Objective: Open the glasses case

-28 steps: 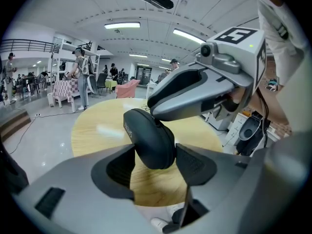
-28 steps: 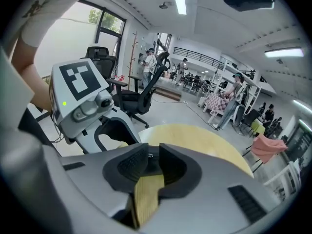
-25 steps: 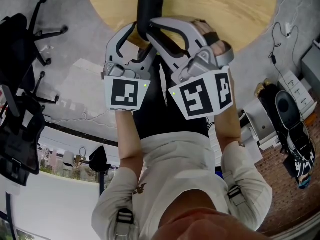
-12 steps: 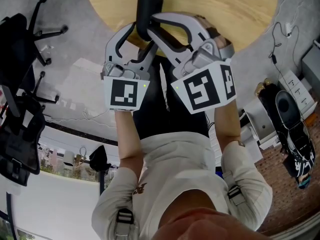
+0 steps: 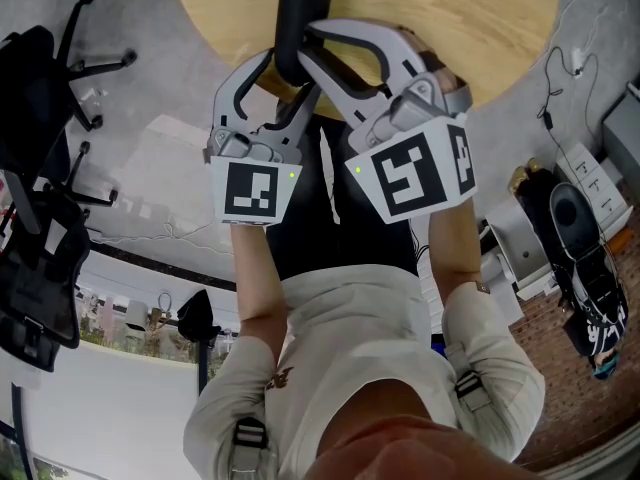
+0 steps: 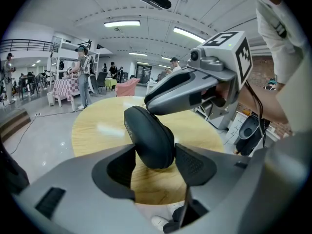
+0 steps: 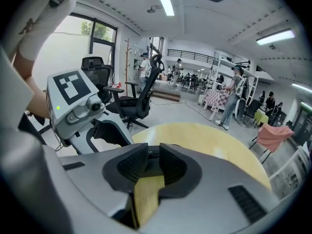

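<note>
The black glasses case [image 5: 300, 8] stands on end above the round wooden table [image 5: 460, 18]. My left gripper [image 5: 275, 76] is shut on its lower end; in the left gripper view the case [image 6: 151, 135] sits wedged between both pads [image 6: 195, 165]. My right gripper [image 5: 308, 43] reaches in from the right over the case's side. In the left gripper view its grey jaw [image 6: 161, 96] lies against the case's top. In the right gripper view the jaws [image 7: 148, 161] stand narrow, pinched on a thin dark edge of the case [image 7: 148, 153]. Whether the case's lid is open is hidden.
Black office chairs [image 5: 40, 98] stand on the floor at the left. A bag [image 5: 590, 268], boxes and a power strip [image 5: 592, 176] lie at the right. The person's legs are under the grippers. People and furniture fill the far room [image 6: 83, 77].
The right gripper's marker cube has edged slightly up and to the right. The left gripper and the case have stayed put.
</note>
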The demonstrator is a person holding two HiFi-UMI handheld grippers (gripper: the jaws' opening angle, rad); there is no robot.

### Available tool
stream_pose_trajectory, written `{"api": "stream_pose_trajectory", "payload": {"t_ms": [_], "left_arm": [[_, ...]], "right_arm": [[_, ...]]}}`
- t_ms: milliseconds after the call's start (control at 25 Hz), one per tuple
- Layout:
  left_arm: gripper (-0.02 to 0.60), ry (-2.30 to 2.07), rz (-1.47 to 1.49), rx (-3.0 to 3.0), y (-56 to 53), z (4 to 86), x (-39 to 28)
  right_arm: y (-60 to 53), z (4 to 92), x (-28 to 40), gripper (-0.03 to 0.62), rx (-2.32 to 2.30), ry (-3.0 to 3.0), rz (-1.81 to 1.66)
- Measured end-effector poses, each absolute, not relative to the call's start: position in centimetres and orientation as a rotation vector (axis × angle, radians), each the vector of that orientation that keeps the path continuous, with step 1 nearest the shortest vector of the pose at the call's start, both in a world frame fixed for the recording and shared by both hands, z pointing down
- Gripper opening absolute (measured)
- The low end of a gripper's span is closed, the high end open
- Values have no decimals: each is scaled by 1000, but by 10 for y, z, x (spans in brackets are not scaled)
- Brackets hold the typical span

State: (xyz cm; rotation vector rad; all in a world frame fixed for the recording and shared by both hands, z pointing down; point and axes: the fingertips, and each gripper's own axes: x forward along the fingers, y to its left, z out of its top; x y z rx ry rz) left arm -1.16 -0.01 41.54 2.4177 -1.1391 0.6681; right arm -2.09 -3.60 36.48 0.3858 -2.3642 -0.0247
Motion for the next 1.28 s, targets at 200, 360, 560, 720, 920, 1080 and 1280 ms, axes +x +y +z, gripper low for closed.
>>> {"api": "stream_pose_trajectory", "payload": {"t_ms": [200, 360, 560, 720, 920, 1080, 1280], "left_arm": [[268, -1139, 664, 2413, 0, 417, -13], [268, -1134, 668, 2405, -1, 419, -14], [268, -1135, 663, 2397, -2, 419, -14], [268, -1138, 661, 2389, -2, 421, -14], [268, -1141, 663, 2381, -2, 421, -13], [268, -1144, 662, 2371, -1, 422, -14], [268, -1145, 667, 2363, -2, 423, -12]], "right_arm": [[-44, 366, -21, 89, 394, -2362, -23], [-49, 369, -23, 89, 386, -2359, -27], [-55, 370, -22, 89, 370, -2358, -29], [-61, 372, -22, 89, 368, -2357, -25], [-69, 372, -22, 89, 370, -2358, -28], [-74, 375, -23, 89, 364, -2361, -25], [-81, 376, -21, 87, 356, -2369, -21]]}}
